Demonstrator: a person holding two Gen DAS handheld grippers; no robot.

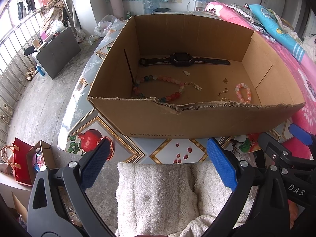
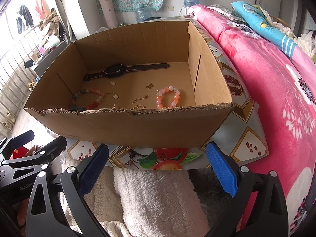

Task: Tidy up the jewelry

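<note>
Right wrist: pink bracelet lies well beyond spread fingers.

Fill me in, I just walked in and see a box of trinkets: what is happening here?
A person holds a two-finger tool in each hand, the left tool and the right tool, both open and empty, hovering short of a cardboard box on a patterned table. Inside lie a black watch, a multicoloured bead bracelet, a smaller pink bead bracelet, a butterfly charm and bits of gold chain. Nothing is being held yet.
</note>
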